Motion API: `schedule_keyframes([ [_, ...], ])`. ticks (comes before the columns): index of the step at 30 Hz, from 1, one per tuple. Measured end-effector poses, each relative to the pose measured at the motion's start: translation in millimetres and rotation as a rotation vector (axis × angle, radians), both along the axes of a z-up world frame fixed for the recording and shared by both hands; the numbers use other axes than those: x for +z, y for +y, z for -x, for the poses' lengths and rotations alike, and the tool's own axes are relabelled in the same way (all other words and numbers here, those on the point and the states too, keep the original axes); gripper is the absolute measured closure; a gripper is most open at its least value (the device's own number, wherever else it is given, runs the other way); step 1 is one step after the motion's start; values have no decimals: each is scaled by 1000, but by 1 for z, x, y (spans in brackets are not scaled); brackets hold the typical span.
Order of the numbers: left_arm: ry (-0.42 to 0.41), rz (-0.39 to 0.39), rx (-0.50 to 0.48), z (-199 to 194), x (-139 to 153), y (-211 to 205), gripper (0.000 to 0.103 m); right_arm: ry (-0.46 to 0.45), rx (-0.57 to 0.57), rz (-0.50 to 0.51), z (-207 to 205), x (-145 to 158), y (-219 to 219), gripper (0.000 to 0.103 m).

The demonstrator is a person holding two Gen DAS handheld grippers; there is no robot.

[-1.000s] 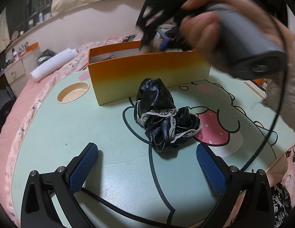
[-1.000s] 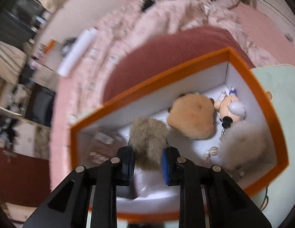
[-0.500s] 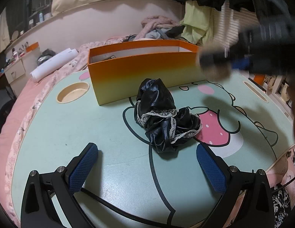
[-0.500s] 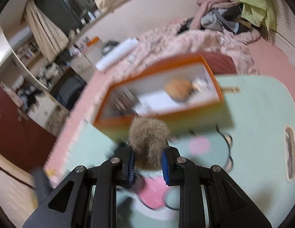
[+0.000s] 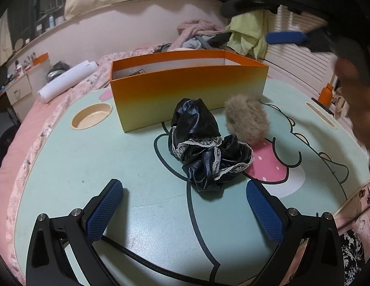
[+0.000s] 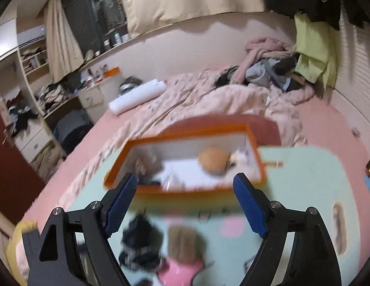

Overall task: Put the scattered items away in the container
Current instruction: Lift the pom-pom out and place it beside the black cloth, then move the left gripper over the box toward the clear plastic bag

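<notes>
An orange box (image 5: 189,90) stands at the back of the mint table (image 5: 89,166); it also shows in the right wrist view (image 6: 185,190), blurred, with a tan plush and small items inside. A black lace-trimmed cloth (image 5: 204,152) lies in front of it. A grey-brown fluffy ball (image 5: 247,119) lies on the table beside the cloth, next to the box. My left gripper (image 5: 185,205) is open and empty, low over the table before the cloth. My right gripper (image 6: 185,205) is open and empty, high above the table; one blue pad of it shows in the left view (image 5: 287,38).
A round cup recess (image 5: 91,115) sits left of the box and a slot (image 5: 320,114) at the right edge. The table rests on a pink bed with a white paper roll (image 5: 68,79) and a clothes pile (image 5: 208,35) behind.
My right gripper carried the fluffy ball away from over the box, opened and let it go; the ball now lies on the table beside the black cloth. The left gripper has not moved.
</notes>
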State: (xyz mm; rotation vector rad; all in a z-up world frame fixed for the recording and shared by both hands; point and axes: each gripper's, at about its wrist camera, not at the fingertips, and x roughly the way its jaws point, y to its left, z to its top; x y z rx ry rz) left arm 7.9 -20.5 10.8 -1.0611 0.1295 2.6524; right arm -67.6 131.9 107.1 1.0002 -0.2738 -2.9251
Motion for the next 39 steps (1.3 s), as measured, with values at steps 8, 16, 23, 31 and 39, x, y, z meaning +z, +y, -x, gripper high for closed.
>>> schedule_keyframes([
  [8,0,0,-3,0,0,1,0,-180,-15,-39,47,-38,-3,20],
  [16,1,0,-7,0,0,0,0,-185,25,-44,28,-37,-13,21],
  [23,-4,-61,-10,4,10,-10,0,-15,1,3,-16,-7,0,21],
  [31,92,-91,-4,50,98,-17,12,-38,17,60,-81,-24,16,21],
  [39,-330,1,-37,187,79,43,49,-77,50,154,-91,-48,14,21],
])
